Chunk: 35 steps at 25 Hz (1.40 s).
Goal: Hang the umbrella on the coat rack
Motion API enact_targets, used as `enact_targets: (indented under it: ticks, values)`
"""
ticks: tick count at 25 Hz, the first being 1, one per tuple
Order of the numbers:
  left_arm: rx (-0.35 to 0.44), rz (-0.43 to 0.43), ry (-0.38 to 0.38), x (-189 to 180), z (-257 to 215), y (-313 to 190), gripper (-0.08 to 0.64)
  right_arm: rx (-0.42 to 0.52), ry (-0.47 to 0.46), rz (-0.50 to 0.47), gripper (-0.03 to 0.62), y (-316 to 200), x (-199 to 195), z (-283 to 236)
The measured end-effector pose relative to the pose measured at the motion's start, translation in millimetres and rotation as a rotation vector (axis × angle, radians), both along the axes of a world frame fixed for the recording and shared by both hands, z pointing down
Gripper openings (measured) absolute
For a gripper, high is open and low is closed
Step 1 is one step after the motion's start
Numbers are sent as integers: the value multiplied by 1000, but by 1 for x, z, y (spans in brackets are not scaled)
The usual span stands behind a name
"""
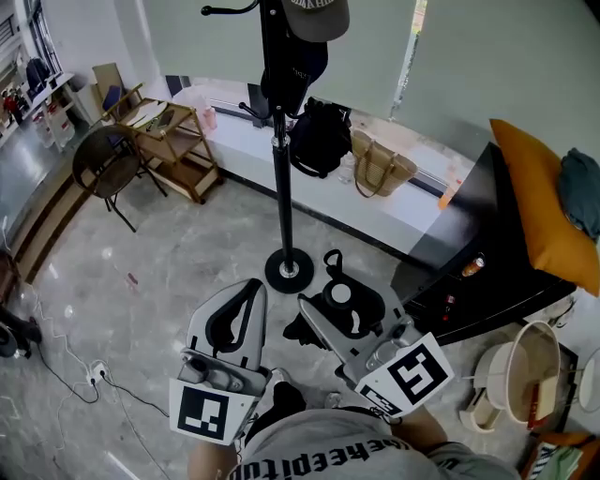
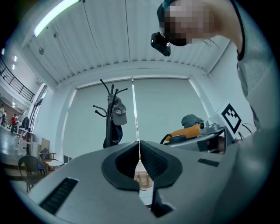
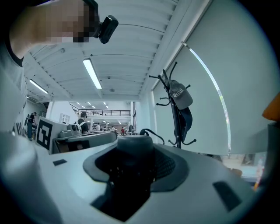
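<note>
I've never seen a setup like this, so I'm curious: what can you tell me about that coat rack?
The coat rack is a slim black pole, seemingly metal, standing upright on a round disc base on the grey stone-look floor. Curved black hooks branch out near its top, more lower down. A grey cap hangs at the top, a dark blue item just below it. It stands by the window ledge.
</note>
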<state>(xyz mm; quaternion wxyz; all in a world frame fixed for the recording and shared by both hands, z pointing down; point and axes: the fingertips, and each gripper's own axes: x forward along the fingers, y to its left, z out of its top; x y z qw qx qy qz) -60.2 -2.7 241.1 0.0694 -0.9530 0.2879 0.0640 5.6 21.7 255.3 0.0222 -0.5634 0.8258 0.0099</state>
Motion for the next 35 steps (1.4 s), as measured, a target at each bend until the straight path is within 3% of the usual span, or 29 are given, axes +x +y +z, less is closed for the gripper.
enact_targets:
  ticks: [18, 35]
  values:
    - [-16, 62, 5, -28, 12, -75, 17, -12, 8, 86, 210, -68, -27, 7]
    - [-40, 128, 28, -26, 14, -97, 17, -16, 11, 167, 210, -79, -23, 6]
